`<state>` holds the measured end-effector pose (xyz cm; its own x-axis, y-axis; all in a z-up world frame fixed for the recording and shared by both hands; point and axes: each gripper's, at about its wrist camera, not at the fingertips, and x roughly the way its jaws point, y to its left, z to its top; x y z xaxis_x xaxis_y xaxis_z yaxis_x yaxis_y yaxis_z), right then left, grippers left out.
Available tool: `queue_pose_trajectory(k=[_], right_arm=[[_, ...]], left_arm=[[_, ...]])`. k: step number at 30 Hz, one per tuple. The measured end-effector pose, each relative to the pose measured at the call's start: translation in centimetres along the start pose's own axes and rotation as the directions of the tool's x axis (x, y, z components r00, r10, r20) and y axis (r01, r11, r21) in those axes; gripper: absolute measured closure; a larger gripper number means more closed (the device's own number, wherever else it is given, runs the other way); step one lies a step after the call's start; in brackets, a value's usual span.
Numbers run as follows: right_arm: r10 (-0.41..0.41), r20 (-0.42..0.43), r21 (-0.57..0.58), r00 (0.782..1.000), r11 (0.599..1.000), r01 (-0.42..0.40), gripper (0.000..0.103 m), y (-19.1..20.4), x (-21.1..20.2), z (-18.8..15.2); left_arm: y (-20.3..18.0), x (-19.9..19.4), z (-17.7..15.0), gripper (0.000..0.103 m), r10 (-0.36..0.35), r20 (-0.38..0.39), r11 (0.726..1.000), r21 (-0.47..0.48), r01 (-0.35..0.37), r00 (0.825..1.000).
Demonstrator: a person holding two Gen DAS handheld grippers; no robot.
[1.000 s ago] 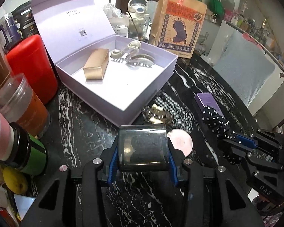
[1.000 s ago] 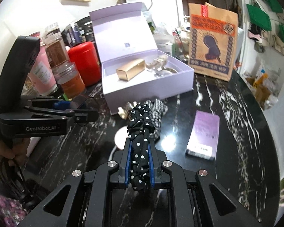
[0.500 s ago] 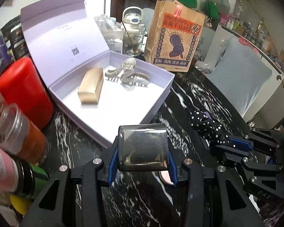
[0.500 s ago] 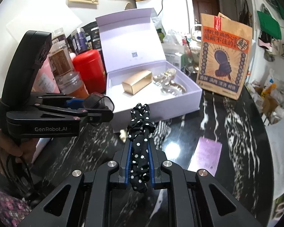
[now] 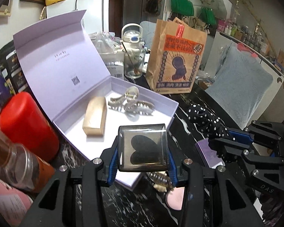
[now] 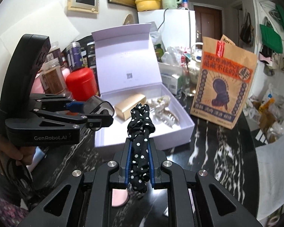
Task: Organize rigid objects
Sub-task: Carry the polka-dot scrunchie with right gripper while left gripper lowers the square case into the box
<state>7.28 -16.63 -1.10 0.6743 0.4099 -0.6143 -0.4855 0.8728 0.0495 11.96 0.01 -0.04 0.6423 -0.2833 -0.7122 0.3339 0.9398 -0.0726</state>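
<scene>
Between the left gripper's [image 5: 143, 151] blue pads sits a smoky translucent square case [image 5: 143, 147] with a dark heart shape inside, pinched by its side walls, probably so its flat base can be set down level. The right gripper [image 6: 139, 162] is pressed together on a black polka-dot hair tie [image 6: 140, 132] (bunched, knotted end poking forward). Both hang above the near edge of the open lilac gift box [image 5: 157, 96], which holds a gold carton [image 5: 95, 116] and hair claw clips [image 5: 130, 104], evidently their destination.
</scene>
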Motion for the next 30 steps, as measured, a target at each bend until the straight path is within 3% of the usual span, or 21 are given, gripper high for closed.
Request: queue_pose_trajectory(k=[10,20,30], right_arm=[[-0.016,0.049,-0.03,0.999,0.999,0.018,0.088,-0.9,1.1,3.6],[0.001,0.083,-0.039,0.997,0.999,0.003,0.088,-1.9,2.9,7.2],[0.03,0.131,-0.047,0.991,0.999,-0.025,0.088,-2.3,5.0,10.6]], left_arm=[[1.2,0.1,3.6,0.06,0.015,0.073,1.0,0.009,-0.016,0.997],[2.6,1.3,6.6,0.06,-0.01,0.11,1.0,-0.008,0.011,0.994],[5.1,2.6,9.0,0.06,0.065,0.152,0.996,-0.069,-0.055,0.986]])
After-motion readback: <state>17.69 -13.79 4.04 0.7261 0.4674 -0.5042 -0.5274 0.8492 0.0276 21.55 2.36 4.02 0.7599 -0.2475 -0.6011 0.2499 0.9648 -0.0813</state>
